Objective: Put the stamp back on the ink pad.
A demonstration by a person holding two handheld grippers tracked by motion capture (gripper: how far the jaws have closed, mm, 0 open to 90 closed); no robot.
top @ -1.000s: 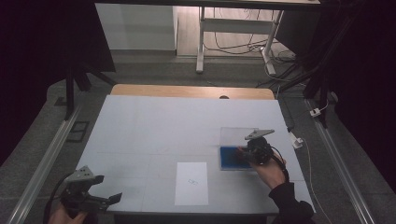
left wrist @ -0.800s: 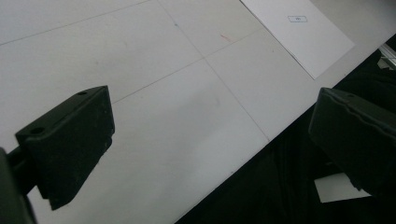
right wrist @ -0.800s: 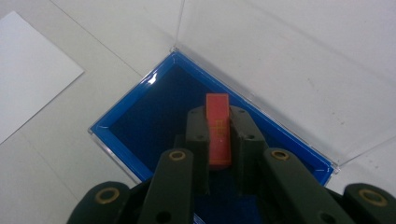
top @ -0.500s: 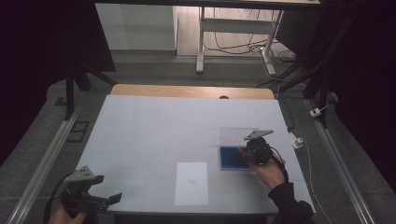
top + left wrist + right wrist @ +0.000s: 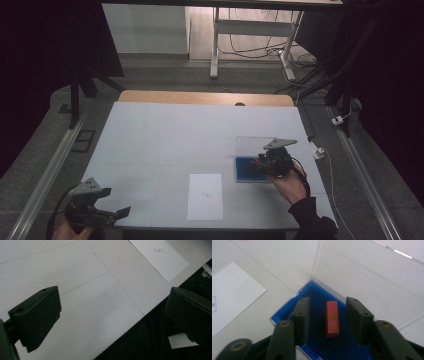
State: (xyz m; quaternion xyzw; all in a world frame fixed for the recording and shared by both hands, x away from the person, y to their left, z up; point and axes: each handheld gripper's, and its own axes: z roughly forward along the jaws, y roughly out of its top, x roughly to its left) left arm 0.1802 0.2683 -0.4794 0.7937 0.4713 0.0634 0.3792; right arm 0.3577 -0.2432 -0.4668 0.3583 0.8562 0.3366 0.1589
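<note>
- Right tool [image 5: 257, 163] sat over the blue tray [image 5: 245, 172] near the worktop's [image 5: 165, 135] right edge, toward the near side; the person's right hand [image 5: 290, 182] held it from behind.
- Right tool's jaws stood apart, empty, one on either side of a red block [image 5: 332, 318]; no contact with the block was visible in the right gripper view.
- The red block lay flat on the tray's blue floor [image 5: 317, 315], long axis roughly along the jaws.
- A clear lid [image 5: 252, 146] rose from the tray's far side, tilted open; the worktop showed through it.
- A white sheet [image 5: 206, 196] with a small printed mark lay flat near the near edge, about mid-width, just left of the tray and apart from it.
- Left tool [image 5: 117, 214] was held off the near-left corner of the worktop, jaws wide apart and empty; in the left gripper view one jaw sat over the white surface, the other past the near edge.
</note>
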